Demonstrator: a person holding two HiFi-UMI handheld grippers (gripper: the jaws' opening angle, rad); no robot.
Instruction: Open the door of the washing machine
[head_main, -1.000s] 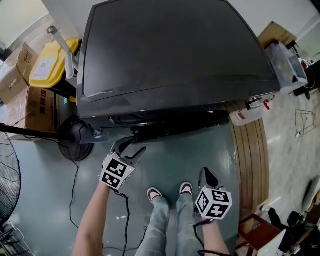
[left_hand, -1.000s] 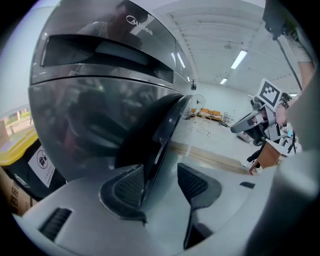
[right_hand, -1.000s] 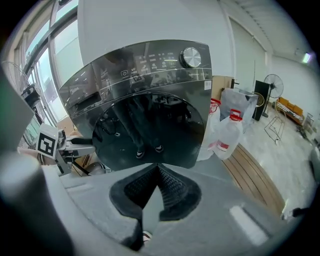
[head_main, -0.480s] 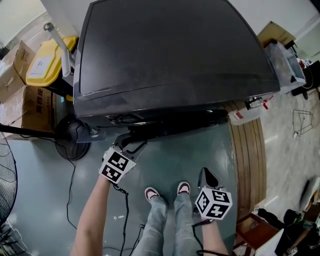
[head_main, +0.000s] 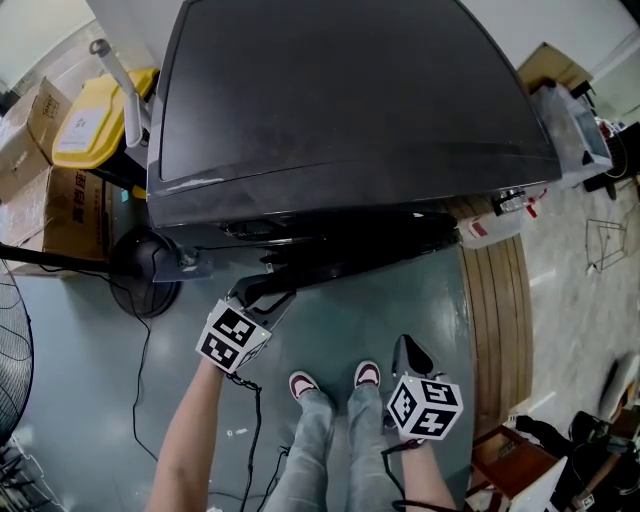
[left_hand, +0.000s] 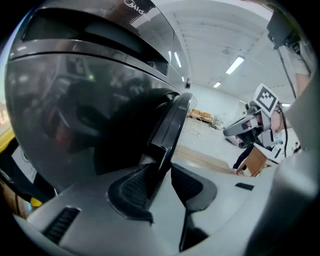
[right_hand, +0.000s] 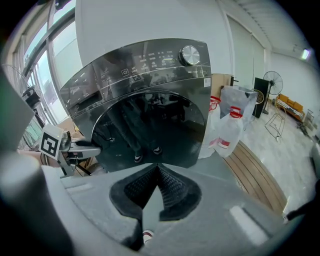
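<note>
We count one washing machine (head_main: 340, 100) with one door (head_main: 360, 258), two hand-held grippers, the left hand-held gripper (head_main: 262, 293), its jaws closing with the door's edge between them, and the right hand-held gripper (head_main: 407, 350), two shoes (head_main: 303, 385) (head_main: 369, 375), two cardboard boxes (head_main: 40, 118) (head_main: 65, 215), one yellow bin (head_main: 95, 120) and two plastic jugs (right_hand: 230, 134) (right_hand: 214, 112).

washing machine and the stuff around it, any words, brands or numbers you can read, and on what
Nothing reads clearly enough to quote.
Washing machine panel: small white markings, too small to read.
Cardboard box: dark print, blurred.
Yellow bin: white label, unreadable.
Jugs: red labels, too blurred.
</note>
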